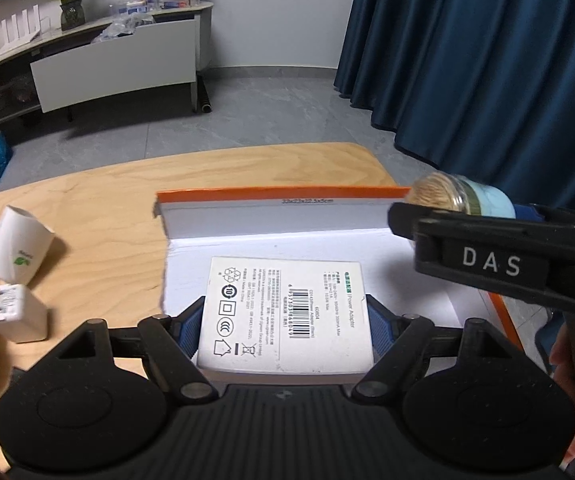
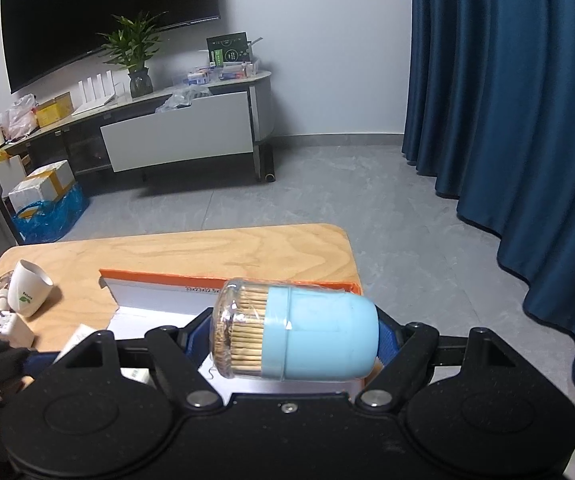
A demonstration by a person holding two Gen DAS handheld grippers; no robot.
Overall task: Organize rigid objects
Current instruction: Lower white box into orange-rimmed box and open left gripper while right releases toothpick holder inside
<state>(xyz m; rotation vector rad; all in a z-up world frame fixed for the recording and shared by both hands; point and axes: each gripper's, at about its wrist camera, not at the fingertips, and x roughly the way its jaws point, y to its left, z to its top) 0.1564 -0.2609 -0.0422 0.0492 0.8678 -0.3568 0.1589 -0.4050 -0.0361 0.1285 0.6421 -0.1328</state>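
Two grippers, each holding one item, over one open box.

Item one: we hold a white power adapter box [image 1: 285, 316] in our left gripper [image 1: 285, 320], label side up, barcode and recycling marks legible. The blue pads [image 1: 188, 330] press its two long sides, fingers set at a middling width. It hangs above the white interior of the orange-edged cardboard box [image 1: 279, 194].

Item two: we hold a toothpick jar [image 2: 295, 336] in our right gripper [image 2: 295, 340], lying on its side, clear end full of toothpicks to the left, pale blue cap to the right. The fingers clamp it across its ends. It sits over the box's right half, near the far orange wall; in the left wrist view the jar [image 1: 463, 198] shows just above the right gripper's black frame.

Surface: a light wooden table [image 2: 191, 252] bears the box.

Loose stock, left of the box on the table: a white cup [image 2: 29, 294] with a green leaf mark, tipped over; a white plug adapter [image 1: 19, 314] just beside it; further small white pieces, too blurred to identify.
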